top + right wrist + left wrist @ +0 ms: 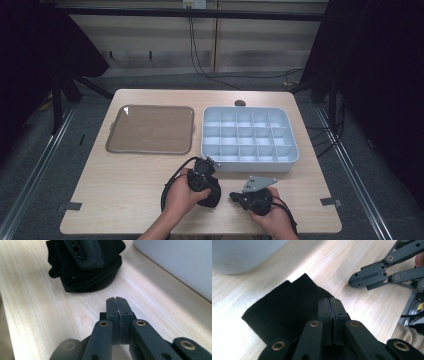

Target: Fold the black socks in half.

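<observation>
Desk [125, 200] first: smooth pale wood, so easy to send the cloth sliding toward the front edge if pushed and not pinched.

Grey compartment box [250, 165] on the right half of the desk, near wall just beside the work. Could be knocked or shoved by a wide swing of either hand, being so close.

Brown tray [150, 130] on the left half, toward the far edge, well apart from the hands. Little danger there.

Folded black cloth [212, 196] near the front edge, about the middle of the desk, just in front of the near left corner of the box. Soft and layered, so likely to unfold, or to be caught by one layer only when grasped.

Left tongs [329, 301] closed, nothing seen between the pads, lying on top of the cloth. Need to open before any grip; otherwise only pressing and dragging.

Right tongs [116, 301] closed too and empty, over bare wood just beside the cloth. Risk of bumping the left tongs, being so near.

Cables [167, 187] possibly snagging on the box corner.

No brand or writing readable. Small yellow label [420, 306] on the right tongs, too blurred to read.
</observation>
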### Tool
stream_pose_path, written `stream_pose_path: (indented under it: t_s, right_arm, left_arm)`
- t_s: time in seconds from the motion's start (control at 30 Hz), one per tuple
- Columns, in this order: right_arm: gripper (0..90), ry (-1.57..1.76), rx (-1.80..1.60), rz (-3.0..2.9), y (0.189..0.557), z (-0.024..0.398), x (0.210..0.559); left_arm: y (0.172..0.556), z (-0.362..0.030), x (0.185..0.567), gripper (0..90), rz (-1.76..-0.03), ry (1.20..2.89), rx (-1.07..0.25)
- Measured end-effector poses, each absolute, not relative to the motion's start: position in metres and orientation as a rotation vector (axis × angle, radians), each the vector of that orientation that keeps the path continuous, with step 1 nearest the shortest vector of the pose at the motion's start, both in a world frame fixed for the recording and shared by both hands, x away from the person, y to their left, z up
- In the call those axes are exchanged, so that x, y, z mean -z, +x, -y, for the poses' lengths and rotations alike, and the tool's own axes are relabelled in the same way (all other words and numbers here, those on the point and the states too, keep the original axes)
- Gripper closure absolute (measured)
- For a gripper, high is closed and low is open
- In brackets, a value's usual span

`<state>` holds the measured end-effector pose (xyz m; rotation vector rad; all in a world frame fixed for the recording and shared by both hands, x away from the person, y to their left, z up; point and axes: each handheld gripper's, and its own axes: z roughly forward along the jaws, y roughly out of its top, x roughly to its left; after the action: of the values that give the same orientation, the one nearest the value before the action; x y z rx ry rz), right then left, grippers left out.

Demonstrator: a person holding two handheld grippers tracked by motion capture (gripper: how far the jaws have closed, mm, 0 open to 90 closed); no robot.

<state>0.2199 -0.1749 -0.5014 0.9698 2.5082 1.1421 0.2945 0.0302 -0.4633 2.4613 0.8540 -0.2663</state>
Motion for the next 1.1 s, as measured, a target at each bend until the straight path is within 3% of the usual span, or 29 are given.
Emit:
stream_pose_path:
  t_s: [0.77, 1.1]
  right_arm:
    - [87.7, 0.986, -1.129, -2.479, 0.211, 0.185, 0.5]
    - [82.3, 0.945, -1.143, -2.503, 0.22, 0.169, 0.499]
  left_arm:
    - [0.29, -0.032, 0.466, 87.1, -0.835, 2.422, 0.252]
    - [0.29, -0.039, 0.456, 77.5, -0.848, 2.397, 0.267]
